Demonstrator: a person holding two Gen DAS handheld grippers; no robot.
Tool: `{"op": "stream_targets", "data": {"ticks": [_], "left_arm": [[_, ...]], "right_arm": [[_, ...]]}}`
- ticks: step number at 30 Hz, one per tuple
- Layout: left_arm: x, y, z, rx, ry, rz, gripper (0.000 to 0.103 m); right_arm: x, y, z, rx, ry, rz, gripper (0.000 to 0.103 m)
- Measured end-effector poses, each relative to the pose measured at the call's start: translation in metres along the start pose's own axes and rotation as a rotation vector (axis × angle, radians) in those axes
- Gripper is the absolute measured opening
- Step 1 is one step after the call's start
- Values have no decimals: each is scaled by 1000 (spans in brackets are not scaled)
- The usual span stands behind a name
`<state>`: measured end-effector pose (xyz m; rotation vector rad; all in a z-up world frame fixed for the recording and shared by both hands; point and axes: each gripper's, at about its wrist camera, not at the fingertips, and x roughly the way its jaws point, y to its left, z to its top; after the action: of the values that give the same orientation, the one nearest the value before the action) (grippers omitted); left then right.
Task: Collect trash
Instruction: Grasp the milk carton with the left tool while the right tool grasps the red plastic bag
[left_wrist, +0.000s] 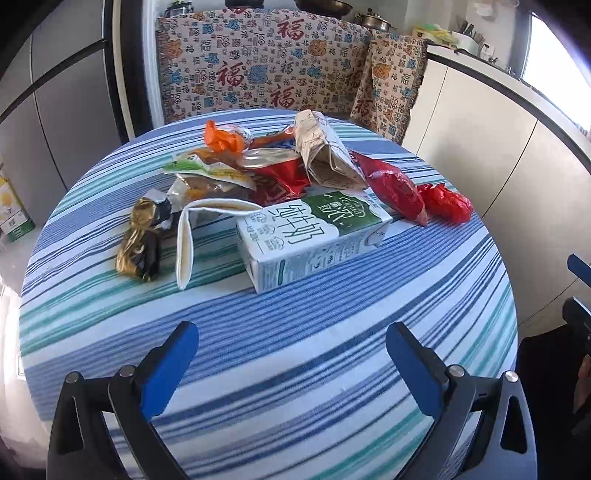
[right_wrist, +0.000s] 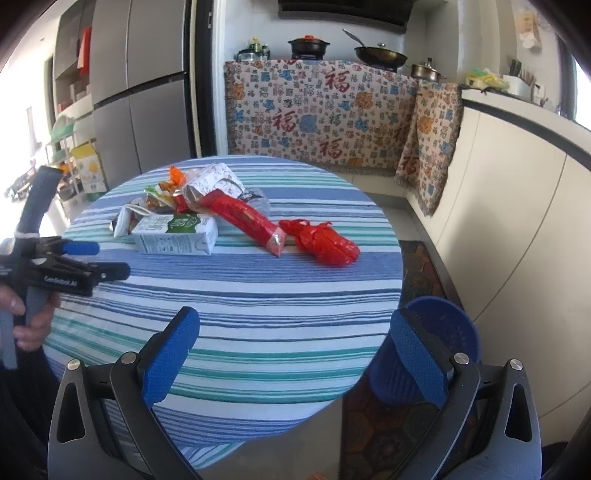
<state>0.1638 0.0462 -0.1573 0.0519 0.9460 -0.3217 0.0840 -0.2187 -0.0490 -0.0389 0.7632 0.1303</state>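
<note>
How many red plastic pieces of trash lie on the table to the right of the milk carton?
2. The long red packet leans out of the pile beside the milk carton; the crumpled red bag lies apart, further right. Others may hide inside the pile.

The milk carton (left_wrist: 314, 242) is displaying large Chinese characters reading 纯牛奶 on its white upper face, upside down in the left wrist view; the wording on its green panel is too small to read. The patterned cloth (right_wrist: 321, 114) hanging behind the table is showing the red character 福, repeated several times across its surface. The left gripper (right_wrist: 107, 260) is carrying white lettering on its black body in the right wrist view, starting "Gen" and otherwise blurred. The fine print on the carton's side is remaining illegible.
</note>
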Motion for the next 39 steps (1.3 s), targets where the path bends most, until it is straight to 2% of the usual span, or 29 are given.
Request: {"op": "stream_targets", "data": {"ticks": [6, 12, 17, 20, 24, 25, 27, 29, 31, 33, 35, 39], "left_arm": [[36, 13, 25, 94, 14, -10, 103], [57, 24, 47, 166, -10, -34, 103], [56, 22, 58, 236, -31, -193, 103], [53, 9, 58, 270, -7, -298, 102], [37, -12, 42, 353, 60, -461, 102], [32, -19, 38, 384, 60, -459, 102], [26, -27, 37, 409, 34, -396, 102], [25, -27, 46, 361, 2, -333, 102], [29, -26, 59, 315, 3, -316, 103], [37, -34, 69, 329, 14, -303, 103], [46, -46, 75, 378, 46, -293, 103], [67, -62, 74, 424, 145, -249, 101]], "right_arm": [[18, -7, -5, 5, 40, 9, 103], [64, -19, -7, 9, 128, 37, 103], [78, -28, -12, 42, 159, 35, 103], [82, -34, -12, 41, 167, 46, 103], [90, -55, 0, 52, 155, 82, 103], [94, -62, 6, 47, 154, 84, 103], [107, -73, 19, 23, 169, 98, 103], [123, -76, 34, -19, 205, 120, 103], [141, -71, 53, -104, 244, 165, 102], [157, -59, 70, -212, 285, 190, 98], [172, -44, 83, -324, 327, 205, 87], [197, -23, 89, -480, 405, 194, 74]]}}
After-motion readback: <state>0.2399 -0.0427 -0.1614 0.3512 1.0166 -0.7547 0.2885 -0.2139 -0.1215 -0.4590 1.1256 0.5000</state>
